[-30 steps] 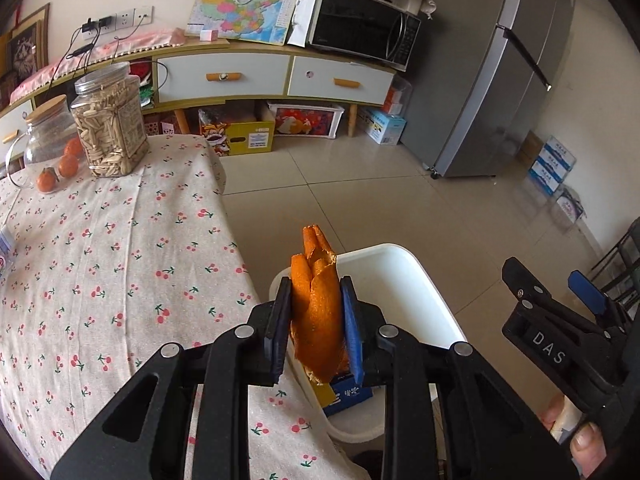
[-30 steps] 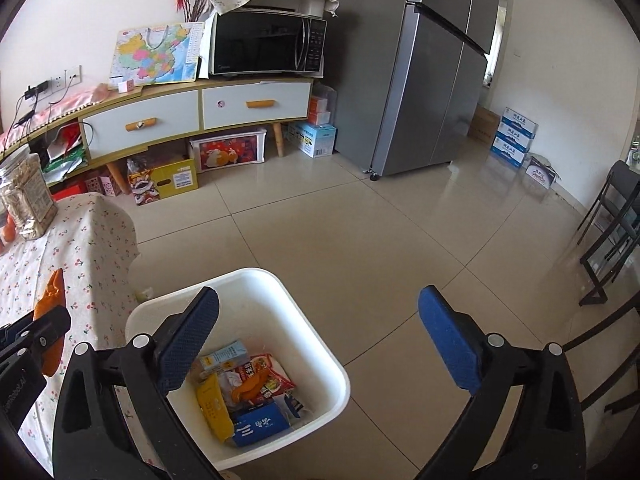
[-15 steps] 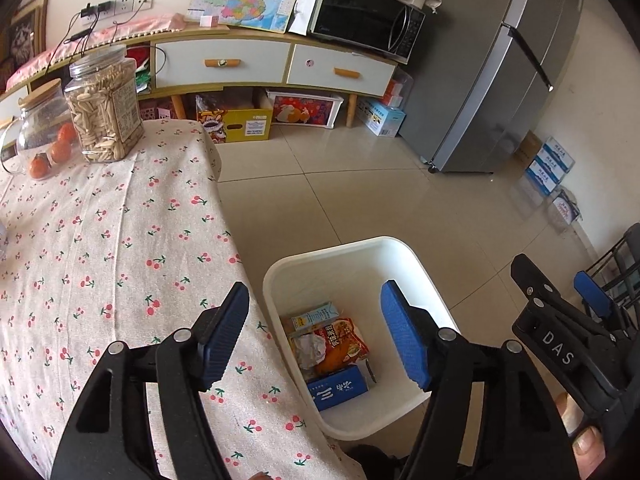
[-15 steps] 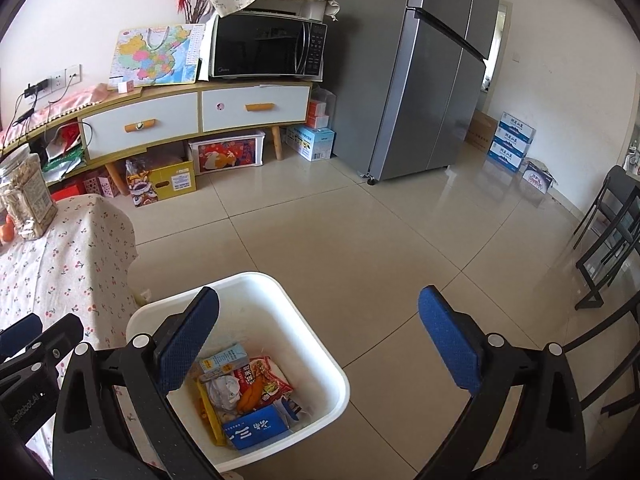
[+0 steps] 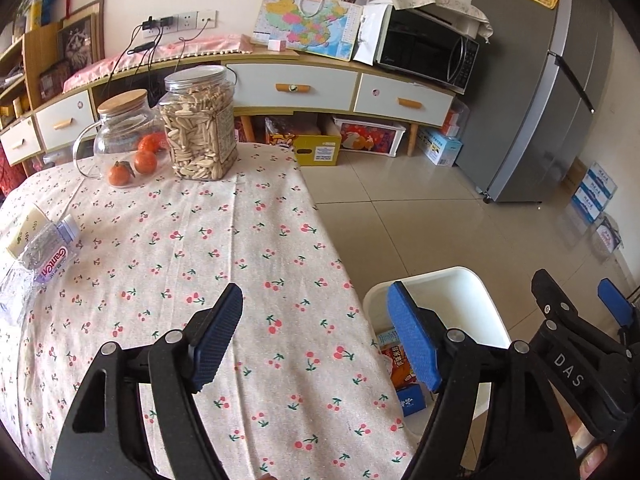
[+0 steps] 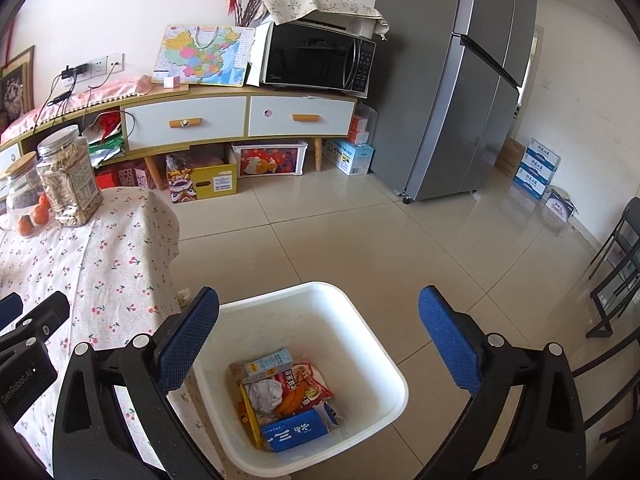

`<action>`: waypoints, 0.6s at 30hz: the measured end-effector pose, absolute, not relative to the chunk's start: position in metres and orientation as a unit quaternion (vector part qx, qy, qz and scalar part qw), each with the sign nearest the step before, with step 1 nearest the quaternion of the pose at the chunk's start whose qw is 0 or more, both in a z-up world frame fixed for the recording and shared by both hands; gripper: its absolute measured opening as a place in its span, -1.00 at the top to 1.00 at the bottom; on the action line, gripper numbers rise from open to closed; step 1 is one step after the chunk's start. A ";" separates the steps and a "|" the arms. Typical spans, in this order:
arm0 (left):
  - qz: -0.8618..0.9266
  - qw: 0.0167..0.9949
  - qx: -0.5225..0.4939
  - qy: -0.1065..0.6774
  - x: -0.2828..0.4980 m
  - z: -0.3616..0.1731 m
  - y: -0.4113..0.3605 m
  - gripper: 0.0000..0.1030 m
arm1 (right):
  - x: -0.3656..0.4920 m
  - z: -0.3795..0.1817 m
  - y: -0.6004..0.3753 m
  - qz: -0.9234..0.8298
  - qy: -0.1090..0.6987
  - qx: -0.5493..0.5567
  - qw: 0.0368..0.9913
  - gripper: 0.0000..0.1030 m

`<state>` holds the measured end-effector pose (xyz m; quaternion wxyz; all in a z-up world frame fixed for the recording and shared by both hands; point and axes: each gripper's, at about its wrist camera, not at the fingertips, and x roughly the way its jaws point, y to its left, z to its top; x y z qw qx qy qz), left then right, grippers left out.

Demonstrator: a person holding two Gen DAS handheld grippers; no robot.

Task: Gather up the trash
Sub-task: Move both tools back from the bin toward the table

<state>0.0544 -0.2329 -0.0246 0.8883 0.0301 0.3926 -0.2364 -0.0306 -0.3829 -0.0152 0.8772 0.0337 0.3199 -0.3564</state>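
Observation:
A white bin [image 6: 372, 344] stands on the floor beside the table; it also shows in the left wrist view [image 5: 472, 300]. It holds several wrappers and cartons, with an orange peel [image 6: 294, 402] among them. My left gripper [image 5: 316, 340] is open and empty over the table's right edge. My right gripper [image 6: 320, 336] is open and empty above the bin. A crushed clear plastic bottle [image 5: 44, 256] lies at the left edge of the cherry-print tablecloth [image 5: 224, 240].
A jar of seeds [image 5: 198, 124] and a glass jug with oranges [image 5: 124, 136] stand at the table's far end. Beyond are a low cabinet [image 6: 240, 116] with a microwave [image 6: 316, 60], a fridge [image 6: 460, 80], boxes and black chairs [image 6: 616, 272].
My left gripper opened and dropped the orange peel into the bin, then swung left over the table. My right gripper stayed open above the bin.

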 end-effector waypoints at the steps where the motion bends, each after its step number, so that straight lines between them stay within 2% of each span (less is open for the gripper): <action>1: -0.231 0.891 0.030 0.390 0.057 -0.023 -0.227 -0.43 | -0.027 -0.014 -0.377 -0.353 0.319 0.031 0.879 -0.86; 7: -0.198 0.902 0.028 0.382 0.068 -0.019 -0.192 -0.50 | -0.006 -0.011 -0.343 -0.325 0.318 0.019 0.891 -0.86; 18: -0.133 0.909 0.015 0.394 0.090 -0.023 -0.115 -0.50 | 0.031 -0.013 -0.273 -0.270 0.324 -0.005 0.907 -0.86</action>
